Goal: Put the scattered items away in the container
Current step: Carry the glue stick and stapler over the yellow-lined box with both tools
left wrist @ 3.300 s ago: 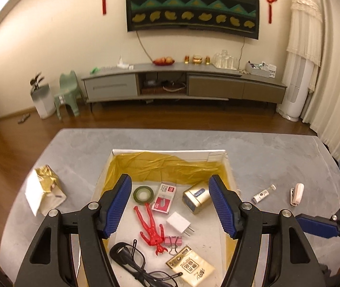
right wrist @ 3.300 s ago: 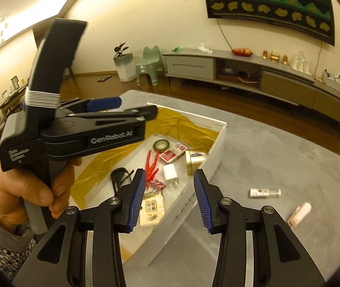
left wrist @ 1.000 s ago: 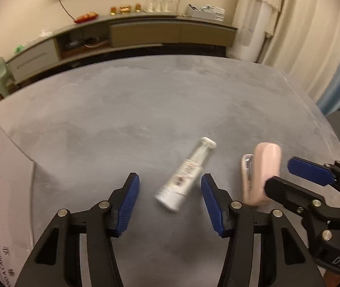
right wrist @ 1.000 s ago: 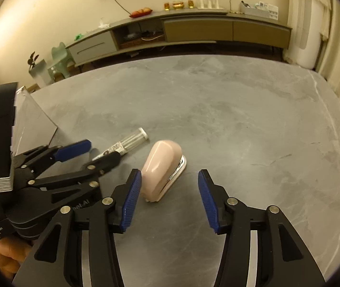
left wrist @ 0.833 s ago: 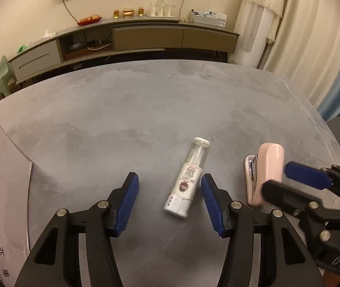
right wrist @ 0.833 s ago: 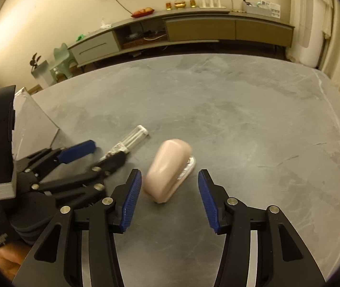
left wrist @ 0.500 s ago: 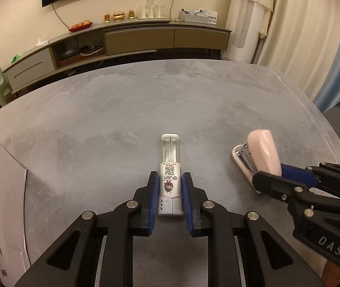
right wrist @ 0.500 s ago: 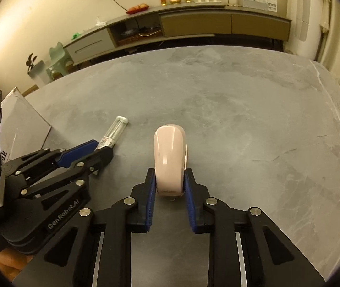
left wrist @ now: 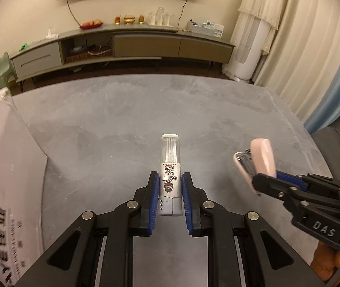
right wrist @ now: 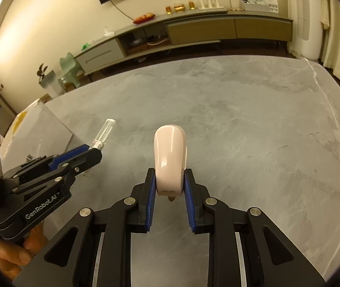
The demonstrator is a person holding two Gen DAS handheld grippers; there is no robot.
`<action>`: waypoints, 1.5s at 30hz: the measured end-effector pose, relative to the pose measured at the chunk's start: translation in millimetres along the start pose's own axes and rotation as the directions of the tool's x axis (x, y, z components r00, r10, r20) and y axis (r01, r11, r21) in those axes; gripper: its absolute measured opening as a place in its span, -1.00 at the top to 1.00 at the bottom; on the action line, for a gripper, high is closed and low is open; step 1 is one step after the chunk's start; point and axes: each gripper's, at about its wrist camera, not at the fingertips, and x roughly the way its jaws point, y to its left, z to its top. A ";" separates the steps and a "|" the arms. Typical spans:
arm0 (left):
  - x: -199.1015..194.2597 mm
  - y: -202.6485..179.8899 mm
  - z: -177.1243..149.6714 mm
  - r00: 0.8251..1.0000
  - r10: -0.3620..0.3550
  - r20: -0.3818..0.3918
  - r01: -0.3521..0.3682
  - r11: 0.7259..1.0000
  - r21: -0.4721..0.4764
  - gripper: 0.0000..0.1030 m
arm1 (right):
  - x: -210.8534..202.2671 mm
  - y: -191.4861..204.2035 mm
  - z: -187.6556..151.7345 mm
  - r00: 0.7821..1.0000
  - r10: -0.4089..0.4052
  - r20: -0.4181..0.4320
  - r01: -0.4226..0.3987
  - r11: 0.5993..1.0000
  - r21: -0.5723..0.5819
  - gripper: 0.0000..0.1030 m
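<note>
Left wrist view: left gripper point(left wrist: 170, 192) clamped on a small spray bottle point(left wrist: 170, 175), clear cap pointing forward, held above the grey table point(left wrist: 122, 110); white box point(left wrist: 5, 167) at left edge. Right wrist view: right gripper point(right wrist: 169, 187) clamped on a pink stapler point(right wrist: 169, 157), also off the table.
</note>
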 end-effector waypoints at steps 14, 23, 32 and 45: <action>-90.6 -7.7 -9.7 0.994 0.012 0.108 -0.016 0.999 0.035 0.61 | -55.5 42.0 -4.1 0.996 0.058 0.074 -0.054 0.997 -0.060 0.54; -138.0 2.4 -21.8 0.988 0.012 0.153 -0.017 0.999 0.031 0.61 | -88.3 85.4 -6.6 0.990 0.084 0.117 -0.070 0.990 -0.121 0.54; -186.8 21.3 -35.4 0.979 0.010 0.205 -0.015 1.000 0.022 0.61 | -109.0 129.6 -14.0 0.985 0.100 0.141 -0.074 0.980 -0.183 0.54; -248.8 58.5 -45.4 0.958 0.023 0.285 -0.022 1.000 -0.009 0.61 | -132.5 182.3 -14.6 0.976 0.127 0.180 -0.079 0.965 -0.252 0.54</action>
